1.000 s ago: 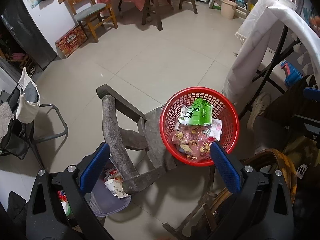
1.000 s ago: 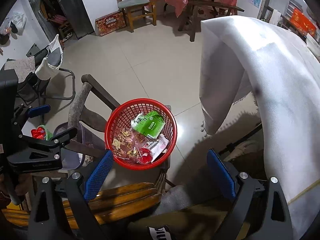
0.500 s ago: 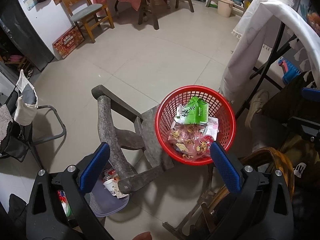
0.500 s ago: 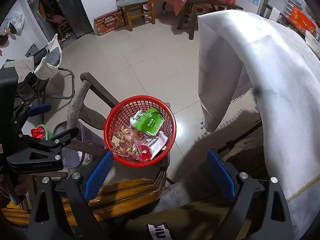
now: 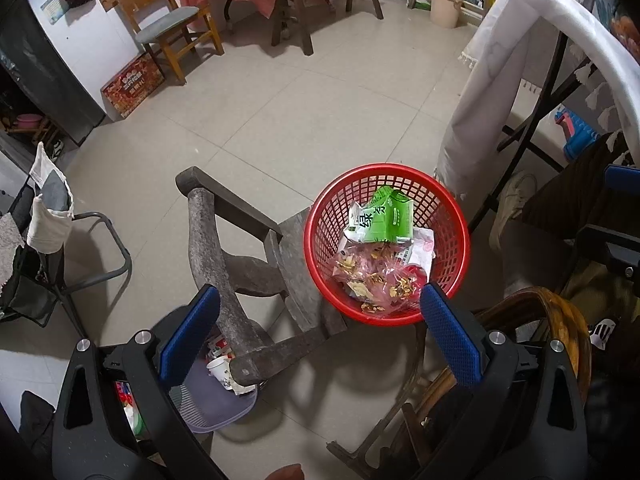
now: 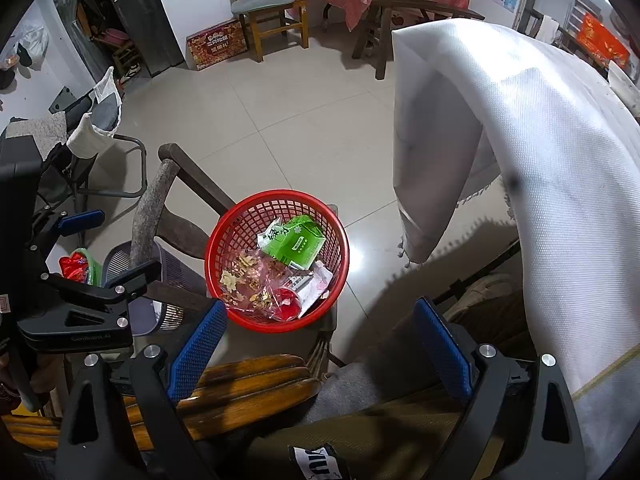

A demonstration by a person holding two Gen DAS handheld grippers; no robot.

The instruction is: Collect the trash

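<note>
Basket on the chair seat, trash inside, table off to the right.

The basket [image 5: 386, 244] sits on the seat of the old wooden chair [image 5: 224, 256], whose back stands to its left. In the basket, a carton [image 5: 390, 220] lies at the far side, a bag of scraps [image 5: 372, 272] nearer. Under the chair's near left, a second bin [image 5: 208, 396] holds a paper cup [image 5: 218, 368]. The draped table [image 6: 540, 160] stands right; a chair [image 5: 172, 36] stands far left.

Left gripper [image 5: 320, 316]: black plastic frame, two long arms, blue mesh-textured pads [image 5: 190, 334], silver round screws at arm joints. Right gripper [image 6: 320, 338]: same build, blue pads [image 6: 198, 348], silver screws at 7 and 5 o'clock. Faint moulded lettering on left gripper's side in right wrist view. Person: white shoe [image 5: 512, 204], dark trousers.
</note>
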